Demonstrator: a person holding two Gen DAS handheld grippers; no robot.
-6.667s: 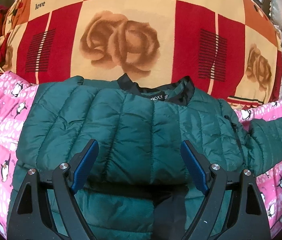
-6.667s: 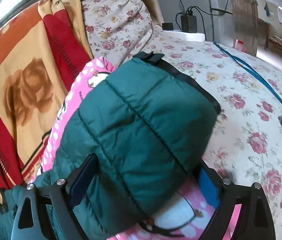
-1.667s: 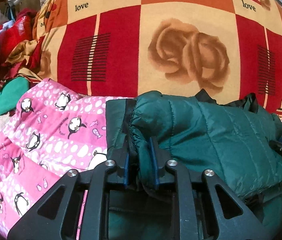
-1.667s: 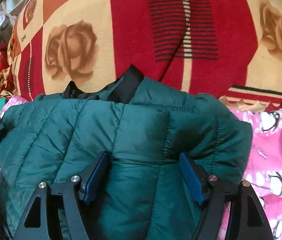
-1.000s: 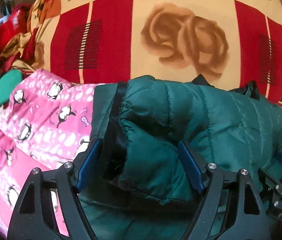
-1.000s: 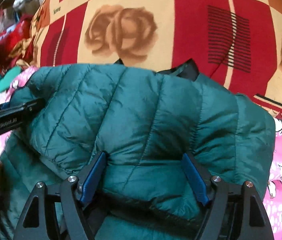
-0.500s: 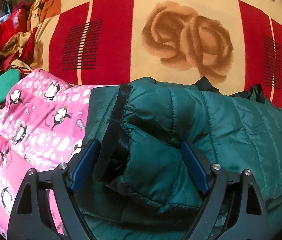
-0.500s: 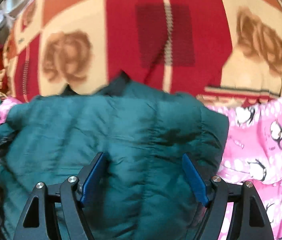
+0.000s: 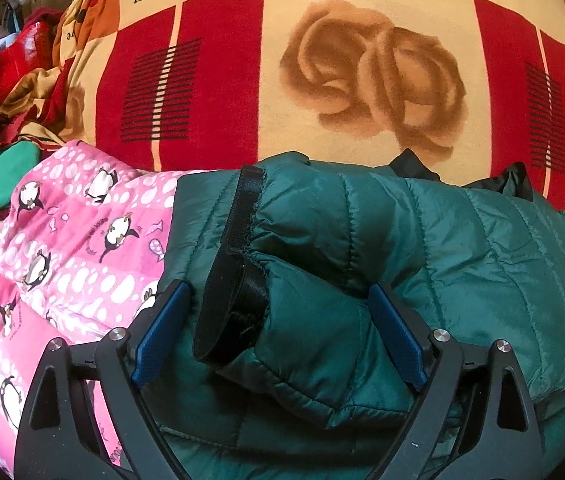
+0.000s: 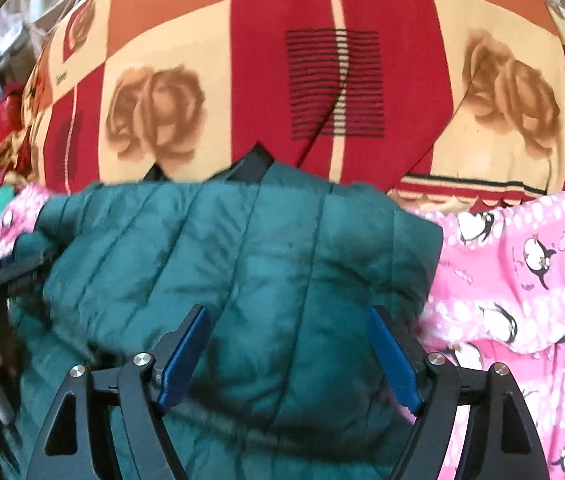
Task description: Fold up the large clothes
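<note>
Left wrist view shows a red, orange and cream rose-print blanket [image 9: 362, 80] filling the background, printed with the word "love". In front of it lies a pink penguin-print quilt [image 9: 62, 240], and on that quilt sits the dark green puffer jacket [image 9: 462, 260], folded in on itself, its sleeve laid across the body with the black cuff [image 9: 234, 300] pointing toward the camera. The left claw [image 9: 278, 336] stands wide open, its blue pads either side of the sleeve end, gripping nothing. Right wrist view, slightly blurred, looks over the jacket's other side, with the quilt's edge to its right; the right claw [image 10: 286, 356] is likewise spread wide above the quilted fabric, empty
</note>
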